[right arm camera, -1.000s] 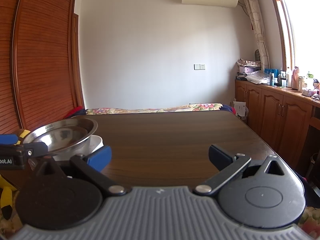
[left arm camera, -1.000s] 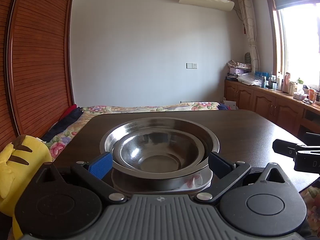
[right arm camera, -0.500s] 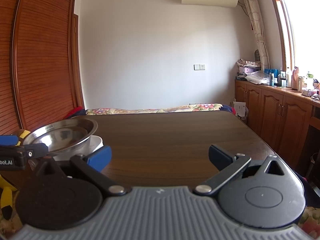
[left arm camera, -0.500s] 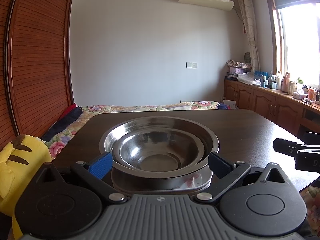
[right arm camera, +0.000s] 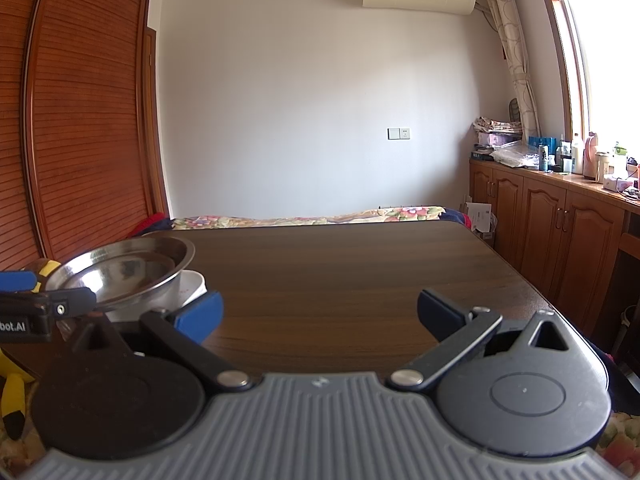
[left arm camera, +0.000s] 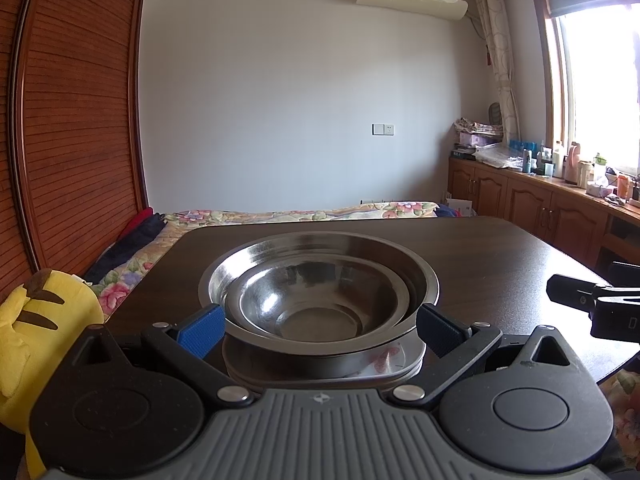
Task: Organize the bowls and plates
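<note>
Two nested steel bowls (left arm camera: 316,300) sit stacked on white plates (left arm camera: 392,364); I judge sorting nearly done. My left gripper (left arm camera: 318,330) and right gripper (right arm camera: 318,310) both gape wide, holding nothing

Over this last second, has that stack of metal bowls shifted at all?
No. The metal bowls sit at the same spot against the table's far edge.
</note>
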The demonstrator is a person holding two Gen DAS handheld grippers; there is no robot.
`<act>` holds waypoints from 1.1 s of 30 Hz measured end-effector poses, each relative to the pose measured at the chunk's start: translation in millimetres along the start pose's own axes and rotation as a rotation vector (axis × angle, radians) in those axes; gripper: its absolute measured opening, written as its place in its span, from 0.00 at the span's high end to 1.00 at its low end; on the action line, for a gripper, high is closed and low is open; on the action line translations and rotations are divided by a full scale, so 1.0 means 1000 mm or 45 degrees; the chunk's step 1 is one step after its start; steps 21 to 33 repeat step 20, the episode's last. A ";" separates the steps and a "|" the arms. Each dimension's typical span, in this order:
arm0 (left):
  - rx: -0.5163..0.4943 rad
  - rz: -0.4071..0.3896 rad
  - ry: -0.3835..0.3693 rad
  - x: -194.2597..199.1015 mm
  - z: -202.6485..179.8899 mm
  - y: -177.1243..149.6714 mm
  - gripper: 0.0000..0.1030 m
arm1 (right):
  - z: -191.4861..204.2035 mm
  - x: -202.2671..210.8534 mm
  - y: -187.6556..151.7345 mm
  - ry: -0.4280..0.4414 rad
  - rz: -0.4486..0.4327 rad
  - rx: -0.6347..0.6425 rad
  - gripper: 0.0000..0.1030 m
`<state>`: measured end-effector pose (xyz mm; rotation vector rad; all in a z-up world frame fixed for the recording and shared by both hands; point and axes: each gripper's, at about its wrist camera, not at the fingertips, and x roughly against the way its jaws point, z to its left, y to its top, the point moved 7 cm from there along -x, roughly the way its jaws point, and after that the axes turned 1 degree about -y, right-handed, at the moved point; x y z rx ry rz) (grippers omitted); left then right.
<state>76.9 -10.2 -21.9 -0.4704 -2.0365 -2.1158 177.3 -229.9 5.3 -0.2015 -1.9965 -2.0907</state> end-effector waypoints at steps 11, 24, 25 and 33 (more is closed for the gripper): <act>0.002 0.003 0.001 0.000 -0.001 0.000 0.00 | 0.000 -0.001 -0.001 -0.004 0.003 -0.001 0.00; 0.003 0.006 0.002 0.000 0.000 0.000 0.00 | -0.001 -0.001 -0.001 -0.002 0.005 -0.004 0.00; 0.003 0.006 0.002 0.000 0.000 0.000 0.00 | -0.001 -0.001 -0.001 -0.002 0.005 -0.004 0.00; 0.003 0.006 0.002 0.000 0.000 0.000 0.00 | -0.001 -0.001 -0.001 -0.002 0.005 -0.004 0.00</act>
